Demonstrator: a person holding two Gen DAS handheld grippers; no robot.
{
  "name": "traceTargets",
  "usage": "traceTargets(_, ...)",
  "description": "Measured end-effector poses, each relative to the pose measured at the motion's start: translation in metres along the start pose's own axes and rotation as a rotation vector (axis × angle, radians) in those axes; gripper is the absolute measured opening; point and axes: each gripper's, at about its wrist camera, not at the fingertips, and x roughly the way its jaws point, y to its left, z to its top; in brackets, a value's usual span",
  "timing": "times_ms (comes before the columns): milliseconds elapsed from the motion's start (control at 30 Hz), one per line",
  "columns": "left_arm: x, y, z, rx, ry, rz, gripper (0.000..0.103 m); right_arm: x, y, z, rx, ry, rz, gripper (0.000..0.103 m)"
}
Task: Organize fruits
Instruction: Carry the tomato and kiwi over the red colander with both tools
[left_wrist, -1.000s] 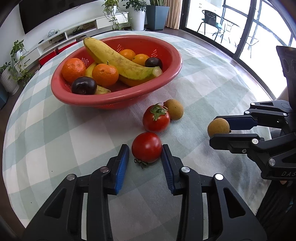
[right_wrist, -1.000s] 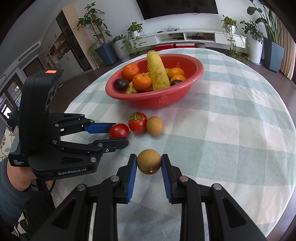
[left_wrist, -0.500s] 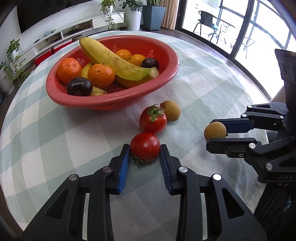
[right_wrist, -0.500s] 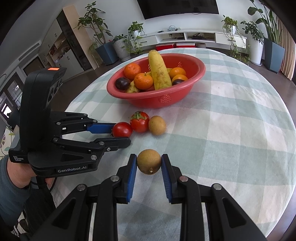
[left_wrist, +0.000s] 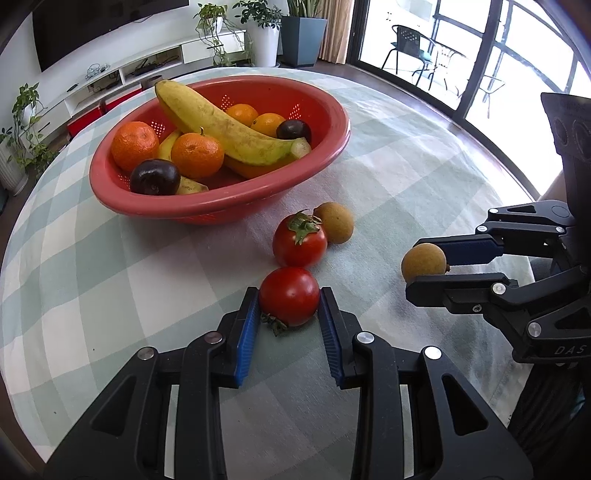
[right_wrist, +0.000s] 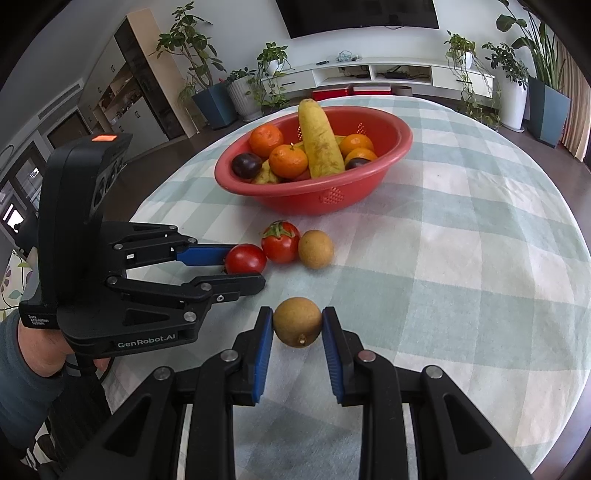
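My left gripper (left_wrist: 289, 295) is shut on a red tomato (left_wrist: 289, 295), stem end toward me, low over the checked cloth; it also shows in the right wrist view (right_wrist: 245, 258). My right gripper (right_wrist: 297, 325) is shut on a brown round fruit (right_wrist: 297, 326), seen from the left wrist view (left_wrist: 423, 263) to the right. A second tomato (left_wrist: 299, 240) with a green stem and another brown fruit (left_wrist: 335, 222) lie on the cloth just beyond. The red bowl (left_wrist: 229, 201) behind them holds bananas, oranges and dark plums.
The round table with the green-white checked cloth (left_wrist: 110, 280) ends near me and at the right (right_wrist: 554, 332). Beyond it stand a low white TV shelf (right_wrist: 369, 74), potted plants and glass doors (left_wrist: 480, 55).
Both grippers have moved forward toward the bowl with their fruits. The left jaws have closed from loosely around the tomato to pressing on it.
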Motion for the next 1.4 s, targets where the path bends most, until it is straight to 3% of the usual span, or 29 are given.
traceTargets(400,-0.055,0.022,-0.005,-0.085,-0.103,-0.015,0.030,-0.015,0.005,0.016,-0.024,-0.027,-0.002,0.029)
traceTargets(733,-0.100,0.068,0.048,-0.132,-0.231,0.040,0.030,-0.039,0.010,0.090,-0.120,-0.121,-0.062,0.029)
traceTargets(1067,-0.056,0.059,0.115,-0.053,-0.208,0.063,0.030,-0.001,-0.018,0.164,-0.068,-0.125,-0.102,0.029)
traceTargets(1400,-0.002,0.063,0.111,-0.060,-0.135,0.077,0.030,0.055,-0.035,0.159,-0.049,-0.021,-0.142,0.029)
